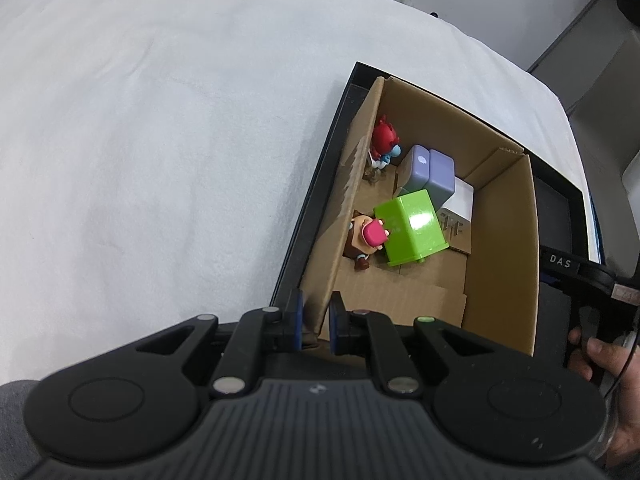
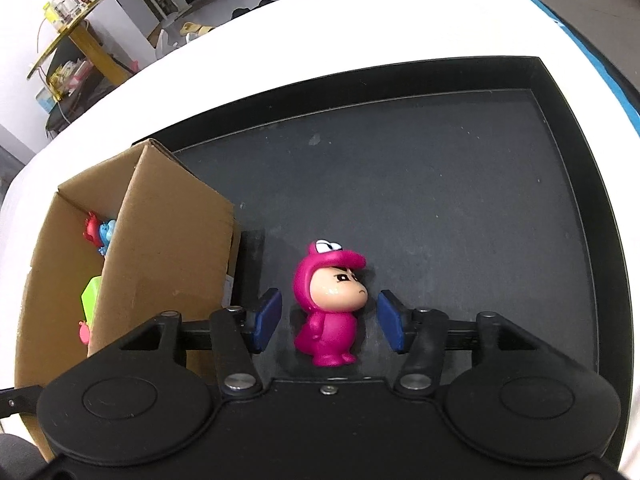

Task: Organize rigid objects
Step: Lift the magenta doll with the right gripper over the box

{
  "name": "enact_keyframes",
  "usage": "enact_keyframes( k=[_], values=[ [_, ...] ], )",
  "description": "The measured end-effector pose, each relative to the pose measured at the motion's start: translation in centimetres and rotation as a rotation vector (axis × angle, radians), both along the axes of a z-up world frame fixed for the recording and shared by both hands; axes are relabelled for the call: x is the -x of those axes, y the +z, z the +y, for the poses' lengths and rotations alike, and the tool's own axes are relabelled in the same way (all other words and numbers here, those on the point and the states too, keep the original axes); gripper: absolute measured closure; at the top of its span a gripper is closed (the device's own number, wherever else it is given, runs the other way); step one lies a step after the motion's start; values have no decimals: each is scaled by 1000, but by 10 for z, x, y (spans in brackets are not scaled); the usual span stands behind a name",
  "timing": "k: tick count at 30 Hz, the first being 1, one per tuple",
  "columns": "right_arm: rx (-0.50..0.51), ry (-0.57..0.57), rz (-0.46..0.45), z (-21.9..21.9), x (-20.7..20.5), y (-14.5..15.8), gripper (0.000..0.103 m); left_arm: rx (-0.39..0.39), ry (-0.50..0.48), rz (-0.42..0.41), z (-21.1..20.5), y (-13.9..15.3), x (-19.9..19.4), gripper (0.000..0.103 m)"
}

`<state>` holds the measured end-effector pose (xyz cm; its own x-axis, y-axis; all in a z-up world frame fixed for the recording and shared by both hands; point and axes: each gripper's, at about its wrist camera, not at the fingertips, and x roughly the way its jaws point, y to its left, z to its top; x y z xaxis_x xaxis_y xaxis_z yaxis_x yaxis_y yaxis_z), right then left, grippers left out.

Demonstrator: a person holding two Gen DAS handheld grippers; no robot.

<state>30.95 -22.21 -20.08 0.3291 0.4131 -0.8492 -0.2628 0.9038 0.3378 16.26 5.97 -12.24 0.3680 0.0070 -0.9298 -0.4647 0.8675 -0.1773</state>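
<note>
Right wrist view is showing the right hand-held gripper (image 2: 329, 320) spread wide, its blue pads (image 2: 267, 319) standing either side of a pink figurine (image 2: 328, 306) without touching it. To do this grasp well, the person is probably best off bringing the pads in evenly on the figurine's body rather than on its big rounded head, since the glossy curved hood looks likely to squirt out of a flat-pad squeeze. Keeping the tool level and centred is also mattering: the gap on the right side of the toy is looking a little wider than on the left, so a slight shift right should stop it being pushed over as the pads close.

The figurine is standing upright on the dark floor of a black tray (image 2: 568, 128), just beside a cardboard box (image 2: 168, 256). It is a small, shiny, hard-looking plastic toy in a magenta hooded suit with a frowning face turned to the right, and white cartoon eyes on top of the hood.

Left wrist view is showing the left hand-held gripper (image 1: 317, 322) nearly closed over the box's near wall (image 1: 320, 276); whether it is actually pinching the cardboard I cannot tell. Inside are lying a green block (image 1: 416, 228), a purple container (image 1: 432, 168), a red-haired figure (image 1: 385, 138) and a pink-capped figure (image 1: 366, 240). The tray is resting on a white cloth (image 1: 160, 120).
</note>
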Motion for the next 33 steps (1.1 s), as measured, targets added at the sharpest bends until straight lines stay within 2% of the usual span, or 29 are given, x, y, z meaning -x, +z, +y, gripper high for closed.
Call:
enact_keyframes(
  k=[2,3,12,20,22,33],
  values=[
    [9,2,-10,3,0,1,55,-2,-6,-1,0,-1,1,92],
    [16,8,-15,5,0,1,63,-1,-7,-3,0,-1,1,92],
    [8,1,-3,-2,3,6,64,-2,-12,-8,-1,0,2,92],
    [-27,-13,-47,-9,8,27,64,25,-45,0,2,3,1,92],
    [-35,-13,-63,-12,11,34,64,17,-84,18,0,3,-1,92],
    [-80,-22,-152,-15,18,73,64,14,-135,40,0,4,-2,92]
  ],
)
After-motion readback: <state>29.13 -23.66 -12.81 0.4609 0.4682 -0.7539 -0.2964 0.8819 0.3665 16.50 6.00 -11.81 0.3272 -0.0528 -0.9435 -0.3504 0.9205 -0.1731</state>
